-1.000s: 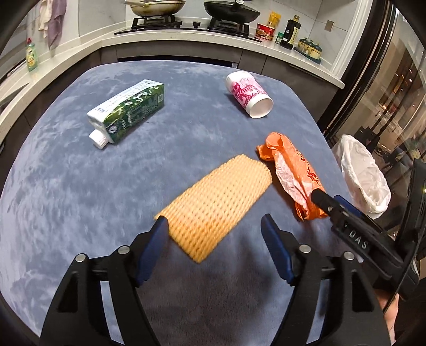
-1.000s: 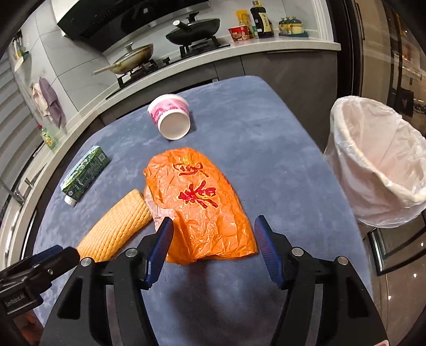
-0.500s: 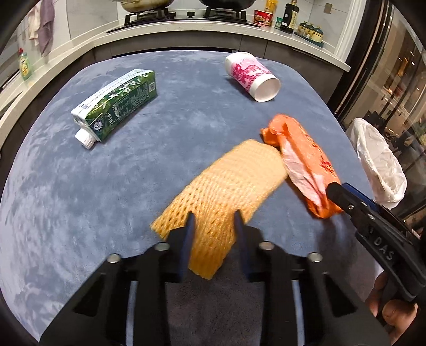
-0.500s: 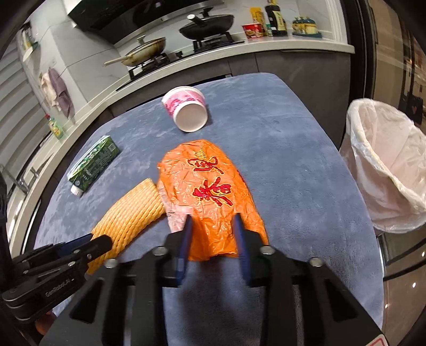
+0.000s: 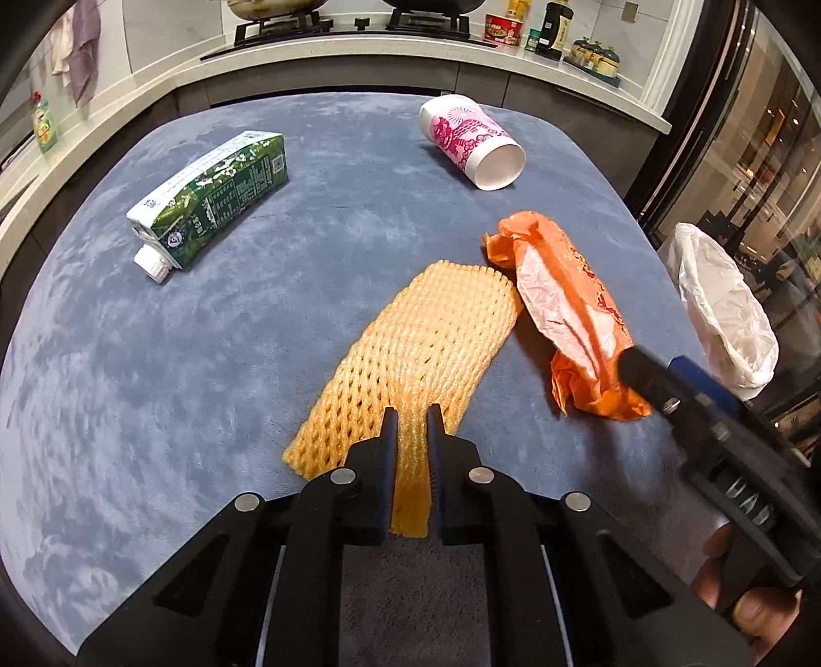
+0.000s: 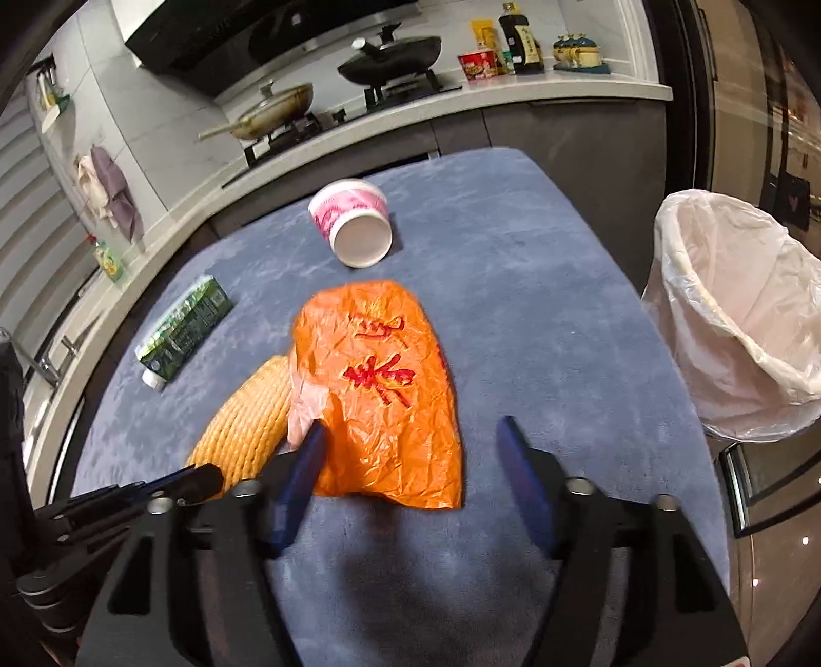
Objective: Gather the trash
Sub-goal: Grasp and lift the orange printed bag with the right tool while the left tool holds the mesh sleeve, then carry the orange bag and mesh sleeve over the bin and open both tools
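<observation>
My left gripper [image 5: 410, 426] is shut on the near end of a yellow foam fruit net [image 5: 426, 338], which lies on the blue-grey table cloth [image 5: 205, 359]. My right gripper [image 6: 410, 451] is open, its fingers on either side of the near end of a crumpled orange plastic bag [image 6: 385, 390]. The net also shows in the right wrist view [image 6: 251, 420], left of the bag. A green milk carton [image 5: 210, 195] and a pink-and-white paper cup [image 5: 472, 141] lie on their sides farther back.
A bin lined with a white bag [image 6: 739, 318] stands off the table's right edge; it also shows in the left wrist view [image 5: 723, 308]. A kitchen counter with a stove and pans [image 6: 390, 66] runs behind the table. Bottles and jars [image 5: 554, 31] stand at its right end.
My left gripper closed on the foam net's near end. My right gripper closed around the orange bag half a second ago and has now opened wide again.
</observation>
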Demonstrator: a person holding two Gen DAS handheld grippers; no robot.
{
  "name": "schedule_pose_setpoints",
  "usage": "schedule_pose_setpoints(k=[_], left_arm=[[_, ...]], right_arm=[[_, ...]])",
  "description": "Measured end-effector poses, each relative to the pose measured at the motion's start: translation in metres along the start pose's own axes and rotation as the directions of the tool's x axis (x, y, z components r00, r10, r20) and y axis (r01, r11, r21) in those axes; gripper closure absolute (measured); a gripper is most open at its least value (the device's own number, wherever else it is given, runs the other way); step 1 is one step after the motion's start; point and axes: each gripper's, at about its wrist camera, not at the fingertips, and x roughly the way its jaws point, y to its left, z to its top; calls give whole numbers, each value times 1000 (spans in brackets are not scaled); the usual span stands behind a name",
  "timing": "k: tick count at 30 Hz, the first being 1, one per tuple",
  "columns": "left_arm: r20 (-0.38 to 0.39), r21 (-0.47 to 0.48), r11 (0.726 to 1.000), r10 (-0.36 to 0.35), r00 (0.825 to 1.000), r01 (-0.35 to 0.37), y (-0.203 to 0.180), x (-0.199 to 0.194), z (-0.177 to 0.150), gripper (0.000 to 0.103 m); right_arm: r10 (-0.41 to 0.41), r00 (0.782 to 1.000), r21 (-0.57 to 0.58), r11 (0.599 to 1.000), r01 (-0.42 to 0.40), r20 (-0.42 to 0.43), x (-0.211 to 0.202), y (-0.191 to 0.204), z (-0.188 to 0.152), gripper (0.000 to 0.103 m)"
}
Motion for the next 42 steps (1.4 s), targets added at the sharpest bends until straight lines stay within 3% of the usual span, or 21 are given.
schedule_pose_setpoints(k=[4,12,20,28,34,42], left_arm=[[-4,-6,1000,-3,1000,3,-1,1,1,92],[0,-3,1000,-16,1000,16,-3,-3,2,93],[53,22,998,-57,997,56,-23,-28,13,93],[114,87,989,-129,985,120,-72,-51,39,93],[134,164,971,-199,971,176,-128,-57,54,93],[118,275,930,-284,951,244,-212,-44,70,93]], right_arm=[[8,999,-10,1000,-9,-46,17,7,-5,33],[15,999,-58,998,-17,-39,16,19,-9,72],[8,998,-56,998,-5,65,-23,8,7,75],[-45,982,18,999,42,186,-75,-36,33,75],[-139,958,100,988,117,251,-110,-93,46,75],[-269,924,228,951,210,271,-136,-176,49,74]])
